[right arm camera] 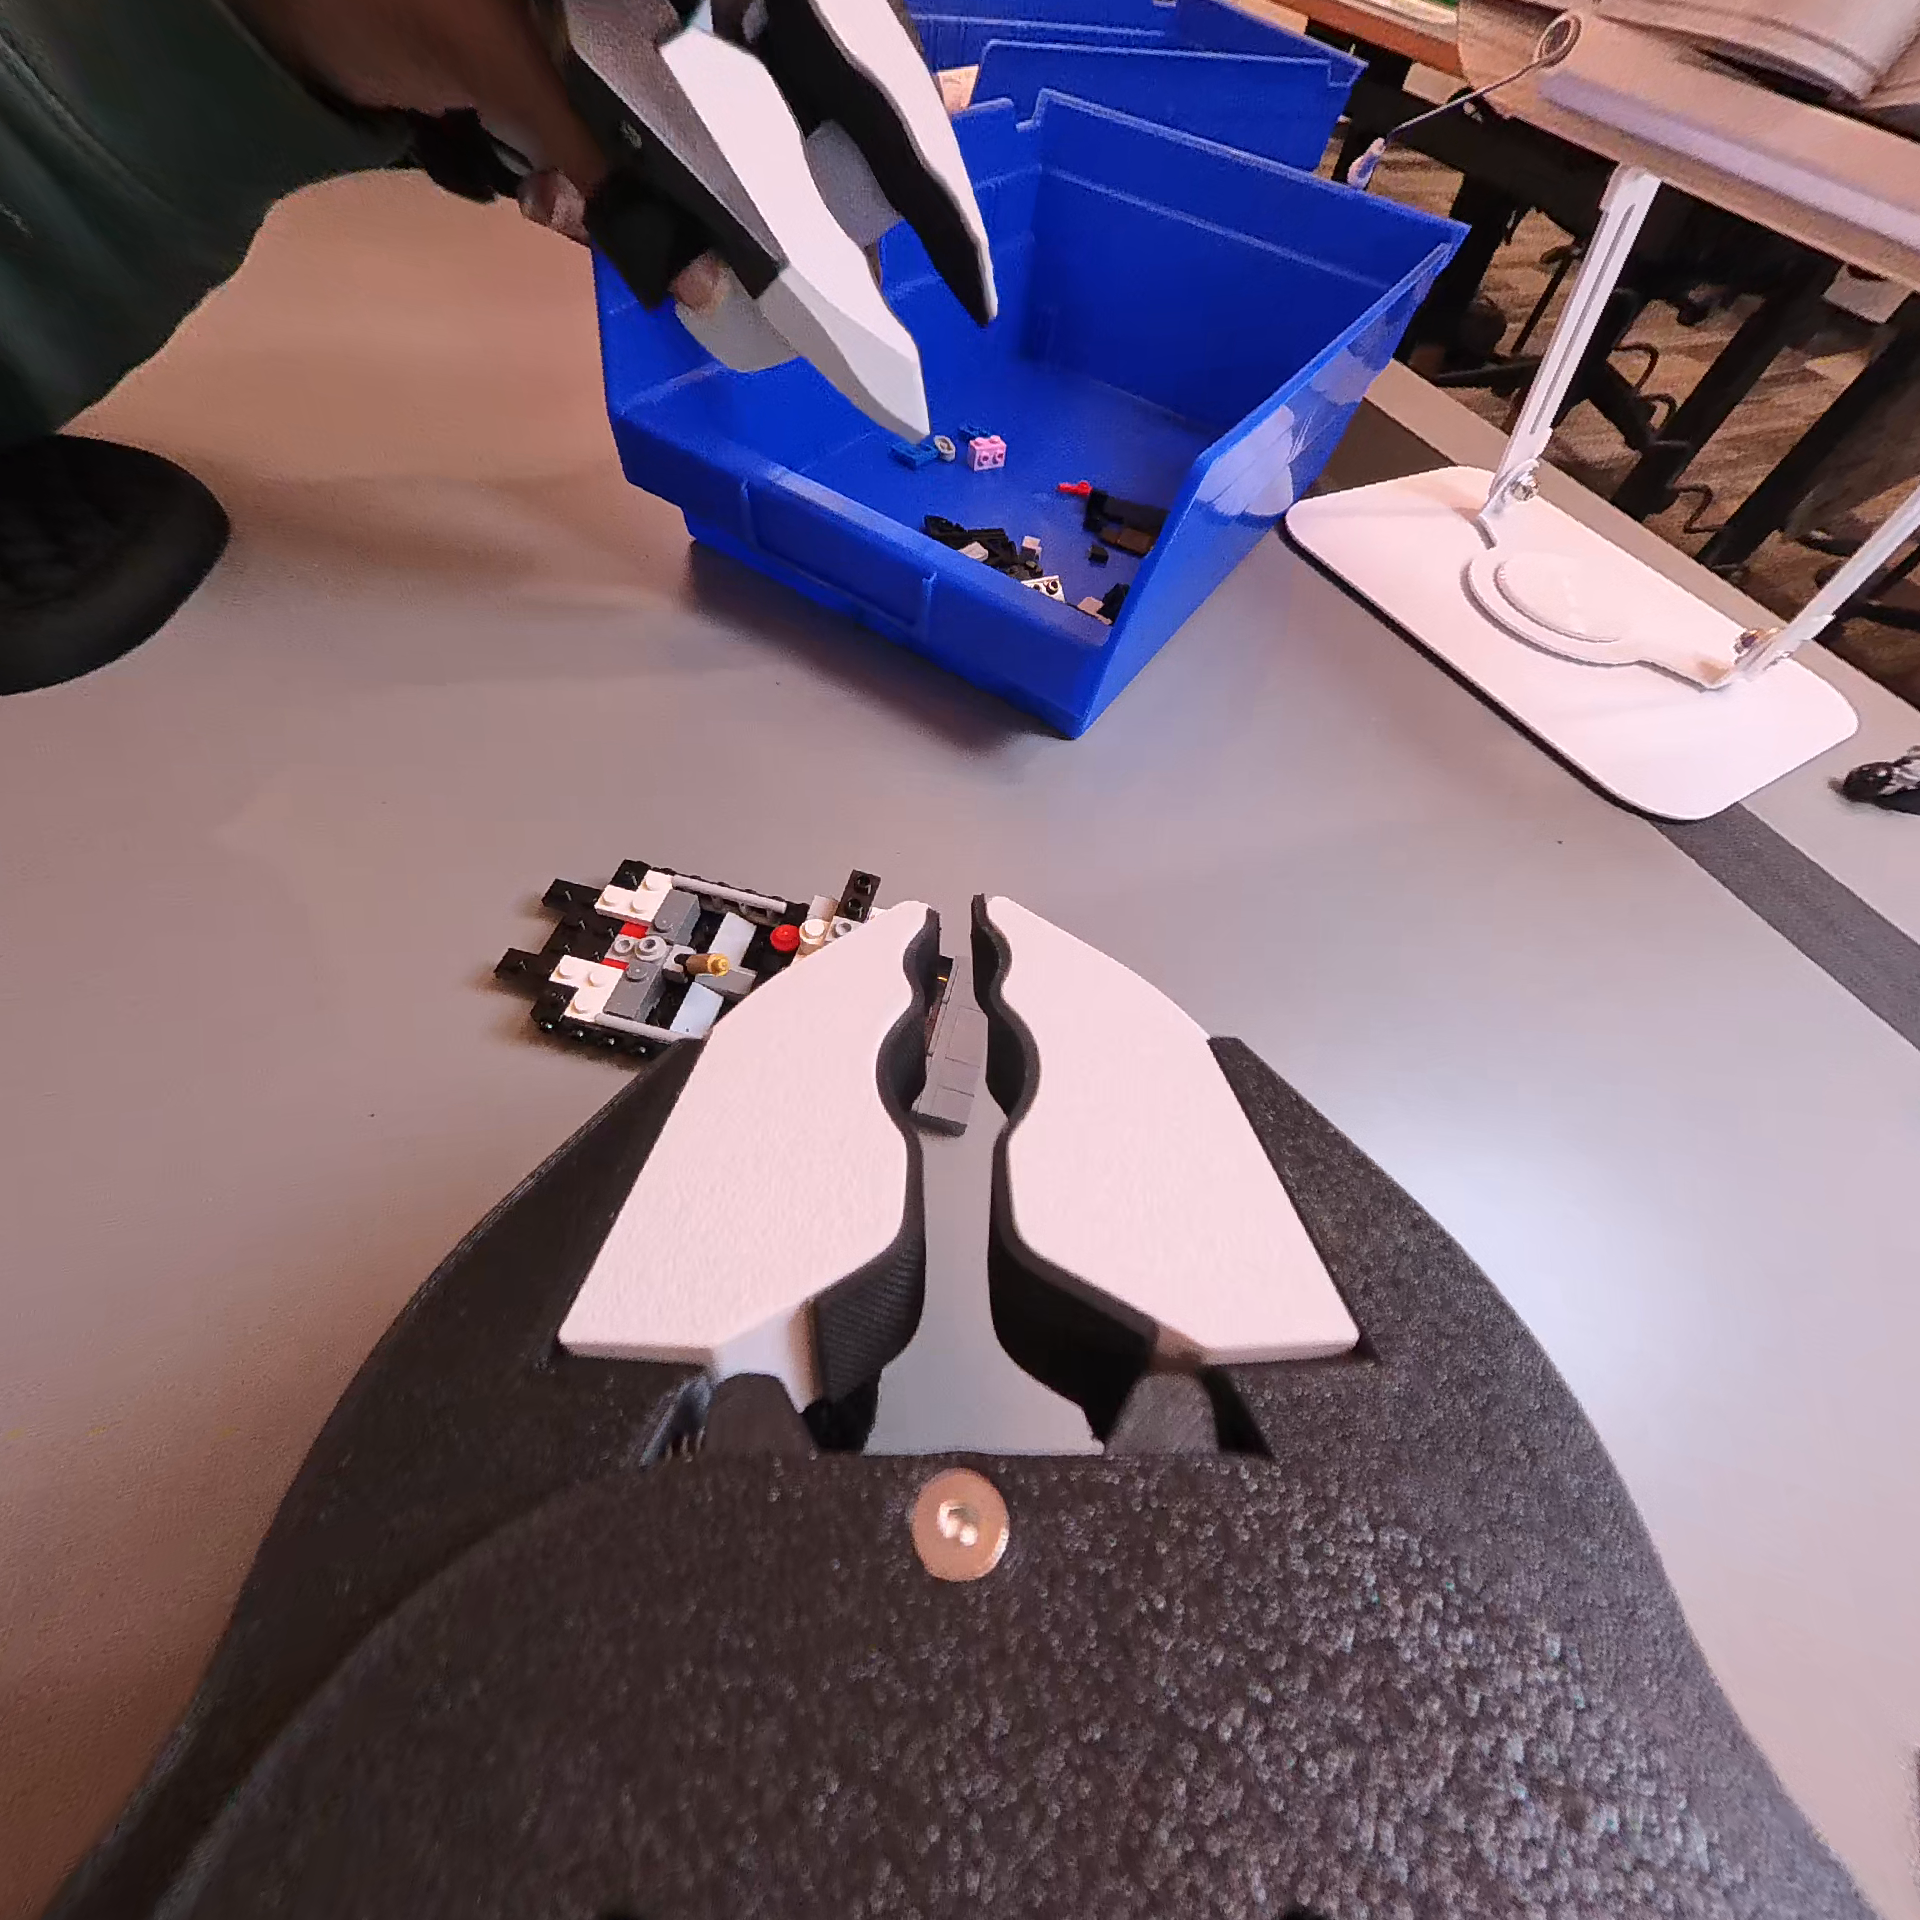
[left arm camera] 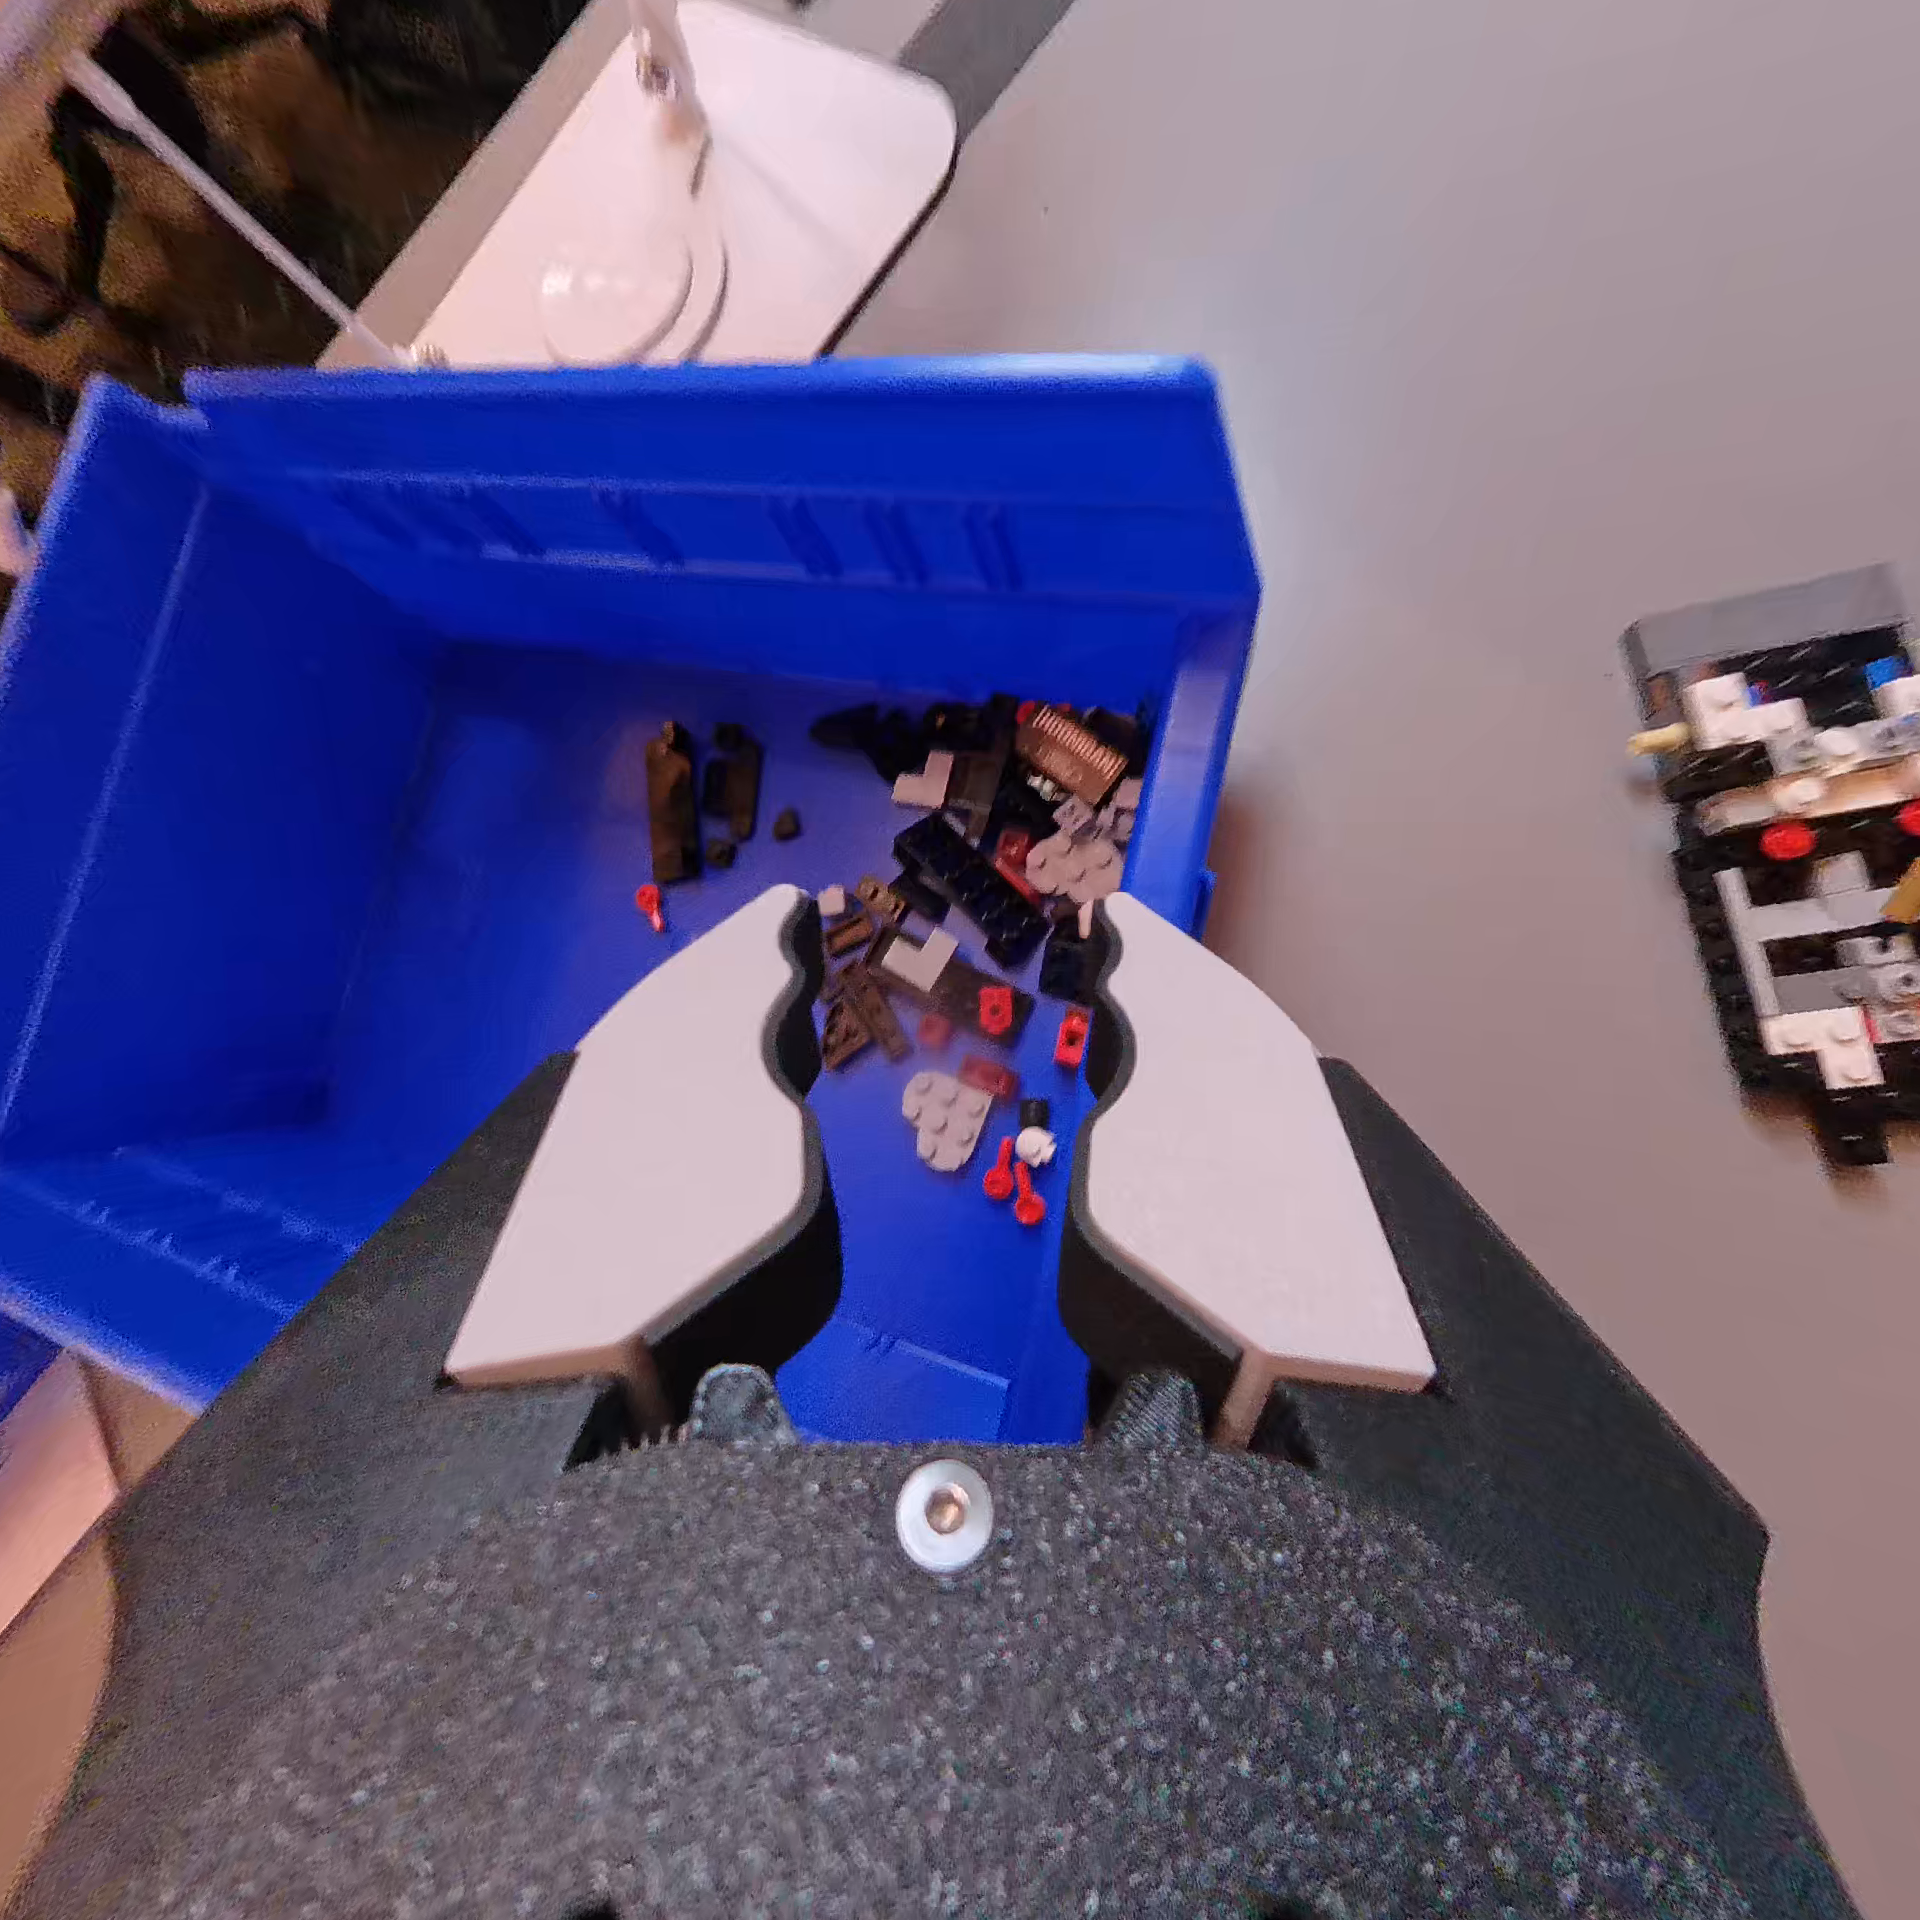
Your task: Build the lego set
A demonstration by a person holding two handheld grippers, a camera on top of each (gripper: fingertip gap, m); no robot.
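My left gripper (left arm camera: 951, 914) is open and empty. It hangs over a blue bin (left arm camera: 312, 831), above a heap of small black, grey, brown and red bricks (left arm camera: 987, 862) on the bin's floor. In the right wrist view the left gripper (right arm camera: 951, 369) points down into the bin (right arm camera: 1039, 655). A flat black, white and grey brick model (right arm camera: 665, 956) lies on the grey table, and shows in the left wrist view (left arm camera: 1797, 883) at the right. My right gripper (right arm camera: 954, 912) is closed on the model's grey end piece (right arm camera: 951, 1070), with its jaws almost together.
A white stand base (right arm camera: 1558, 644) with a thin metal arm sits right of the bin, and shows behind it in the left wrist view (left arm camera: 707, 177). More blue bins (right arm camera: 1143, 62) stand behind. A person's dark sleeve (right arm camera: 125, 208) is at the left. A dark strip (right arm camera: 1818, 914) runs across the table at the right. Left tips to right tips: about 20 cm. About 25 cm separates my left fingertips from the white stand base (right arm camera: 1558, 644).
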